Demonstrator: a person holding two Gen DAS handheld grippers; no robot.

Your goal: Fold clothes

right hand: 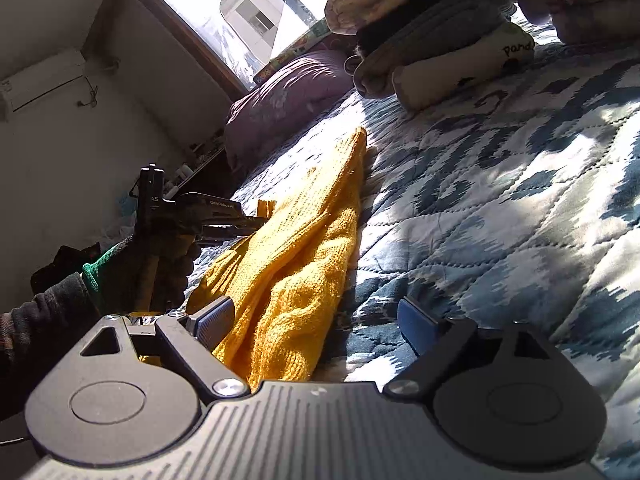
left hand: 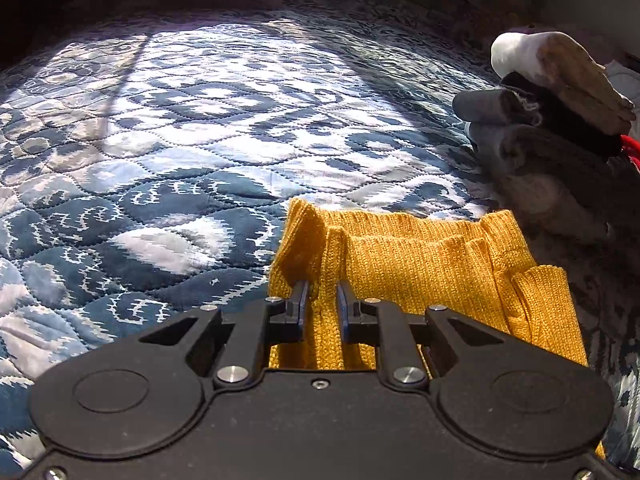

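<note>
A fold of the yellow knit sweater [left hand: 400,264] is pinched in the nearly closed left gripper [left hand: 322,300]; beside the sweater, the right gripper [right hand: 316,320] is spread wide, empty. A matching grasp seems needed next.

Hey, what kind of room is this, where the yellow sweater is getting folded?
Most likely a bedroom: the work goes on atop a bed covered by a blue and white quilted bedspread, with a purple pillow at its head under a window, and a stack of folded clothes beside the sweater.
</note>
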